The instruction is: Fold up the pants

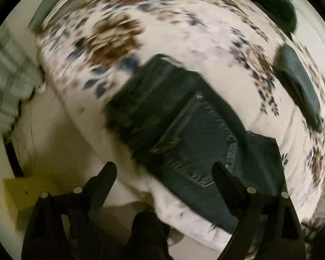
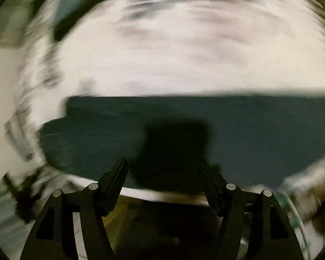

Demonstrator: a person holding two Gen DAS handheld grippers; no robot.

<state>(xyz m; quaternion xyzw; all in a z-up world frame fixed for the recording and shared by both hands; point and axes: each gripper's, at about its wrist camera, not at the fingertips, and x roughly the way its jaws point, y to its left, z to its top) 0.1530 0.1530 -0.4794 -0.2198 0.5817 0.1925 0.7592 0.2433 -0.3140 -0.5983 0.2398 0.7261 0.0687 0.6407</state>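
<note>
Dark blue jeans (image 1: 184,130) lie on a bed with a white floral cover (image 1: 184,32), back pocket facing up, near the bed's front edge. My left gripper (image 1: 164,169) is open and empty, held above the waist end of the jeans. In the right wrist view the jeans (image 2: 205,130) stretch as a dark band across the bed. My right gripper (image 2: 162,164) is open and empty, just above the jeans' near edge, with its shadow on the cloth. Both views are blurred by motion.
A folded dark garment (image 1: 299,84) lies at the right on the bed. Another dark green cloth (image 1: 277,2) is at the far right corner. A yellowish box (image 1: 28,192) stands on the floor left of the bed.
</note>
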